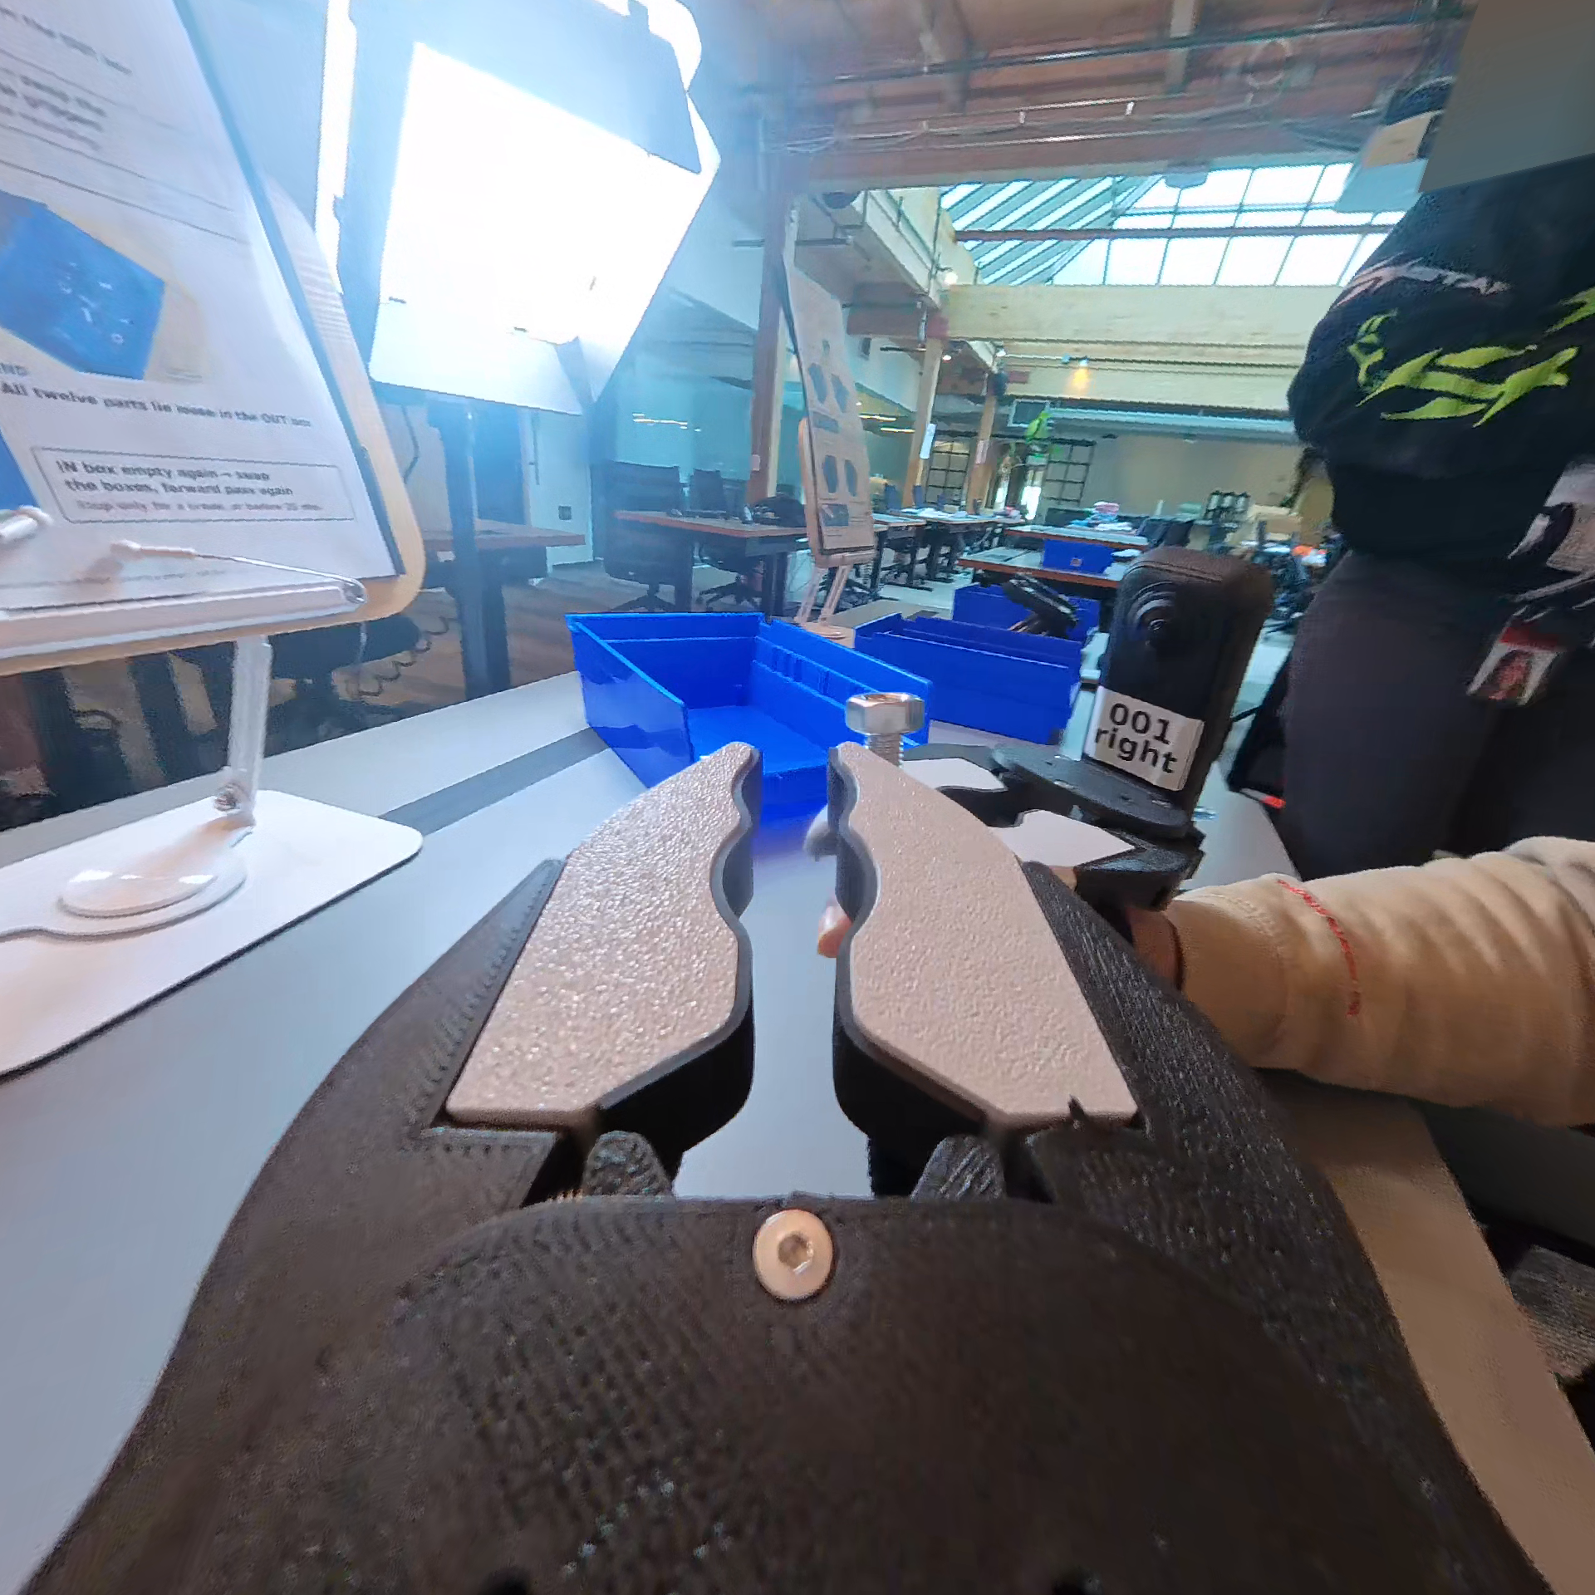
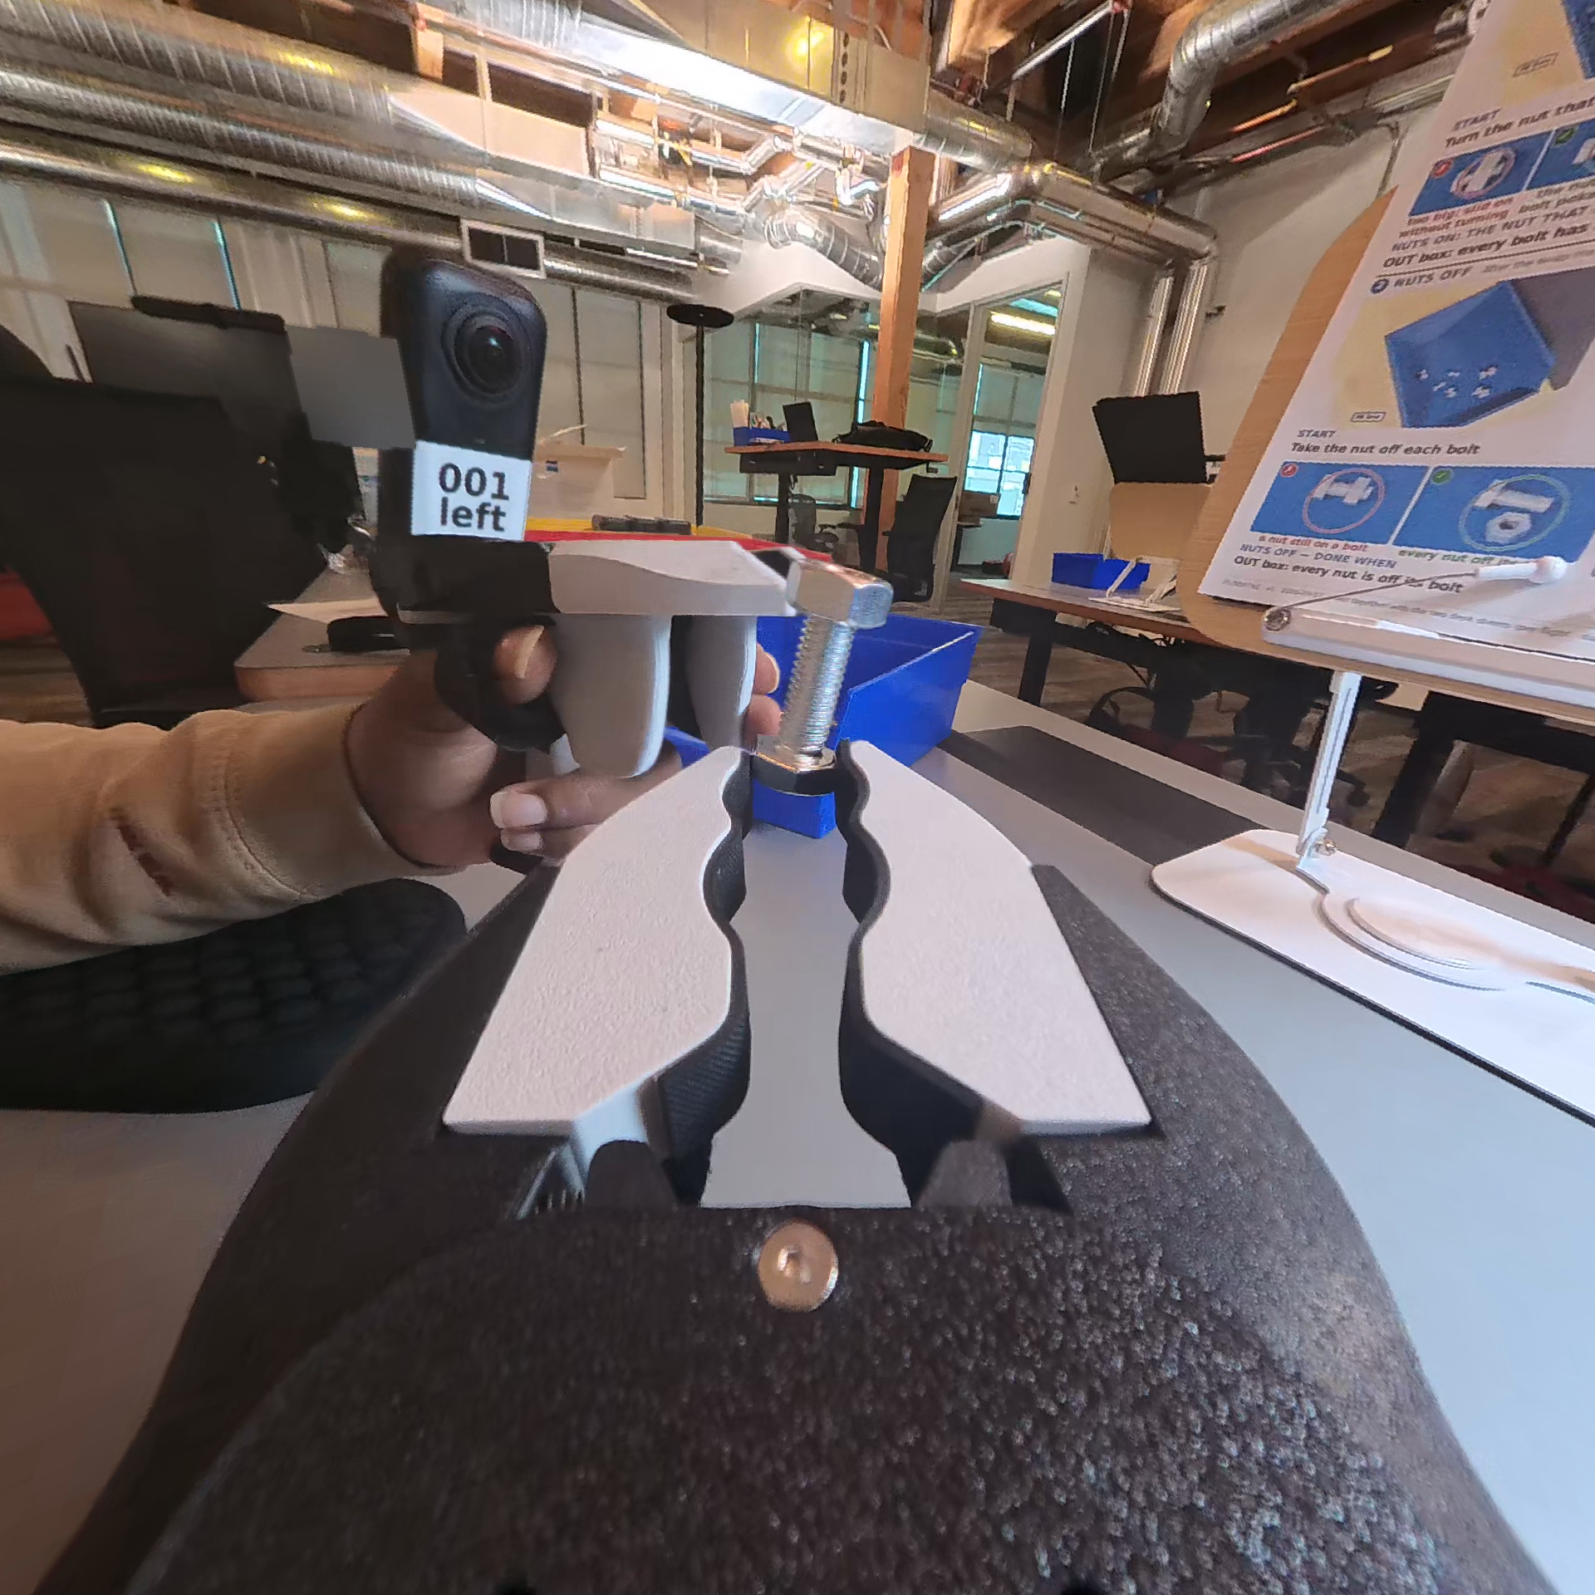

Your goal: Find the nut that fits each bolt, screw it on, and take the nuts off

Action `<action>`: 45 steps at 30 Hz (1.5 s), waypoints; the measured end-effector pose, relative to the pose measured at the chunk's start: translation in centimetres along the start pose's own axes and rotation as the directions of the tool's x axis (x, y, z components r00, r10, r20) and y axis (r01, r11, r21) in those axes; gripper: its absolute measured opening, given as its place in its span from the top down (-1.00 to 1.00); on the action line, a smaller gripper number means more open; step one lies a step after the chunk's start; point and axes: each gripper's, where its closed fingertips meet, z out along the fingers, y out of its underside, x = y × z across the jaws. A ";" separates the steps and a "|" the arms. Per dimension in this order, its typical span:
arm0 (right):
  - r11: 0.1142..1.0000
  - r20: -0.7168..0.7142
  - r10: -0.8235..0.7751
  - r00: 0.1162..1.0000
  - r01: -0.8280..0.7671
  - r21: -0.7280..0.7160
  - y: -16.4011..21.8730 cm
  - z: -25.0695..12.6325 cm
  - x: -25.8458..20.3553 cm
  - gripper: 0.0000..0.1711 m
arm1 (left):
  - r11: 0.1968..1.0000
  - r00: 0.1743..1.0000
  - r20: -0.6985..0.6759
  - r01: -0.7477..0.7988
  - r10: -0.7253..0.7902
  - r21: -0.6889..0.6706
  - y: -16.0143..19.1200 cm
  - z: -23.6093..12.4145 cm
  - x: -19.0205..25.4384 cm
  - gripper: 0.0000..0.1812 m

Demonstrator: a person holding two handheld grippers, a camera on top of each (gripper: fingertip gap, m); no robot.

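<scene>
In the right wrist view, my right gripper (image 2: 796, 759) is shut on a steel nut (image 2: 792, 763) at its fingertips. A silver hex bolt (image 2: 824, 673) stands up out of the nut, head on top and slightly tilted. My left gripper (image 2: 771, 576) comes in from the left with its tip right against the bolt head. In the left wrist view, my left gripper (image 1: 794, 766) has a narrow gap between its jaws and nothing in it. The bolt head (image 1: 885, 716) shows just past its right fingertip.
Two blue bins (image 1: 682, 682) (image 1: 967, 665) stand on the grey table (image 1: 173, 1165) behind the grippers; one shows in the right wrist view (image 2: 906, 665). An instruction sheet on a white stand (image 1: 216, 854) (image 2: 1381, 906) is beside them. A person (image 1: 1424, 431) stands at the far right. My two grippers' fingertips are within a few centimetres of each other.
</scene>
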 end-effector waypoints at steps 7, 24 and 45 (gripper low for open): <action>0.999 -0.004 -0.023 1.000 0.023 -0.023 0.7 -0.1 -0.6 0.79 | 0.999 0.994 -0.100 0.039 -0.038 0.004 0.9 0.8 2.6 0.69; 0.999 0.016 -0.050 0.999 0.050 -0.016 0.1 -0.1 -1.3 0.79 | 1.000 0.991 -0.133 0.027 -0.028 -0.008 0.2 0.4 2.3 0.81; 0.989 0.060 -0.100 0.993 0.106 -0.107 1.9 0.4 1.3 0.79 | 0.996 0.979 -0.203 -0.010 -0.007 -0.084 2.1 2.5 0.6 0.74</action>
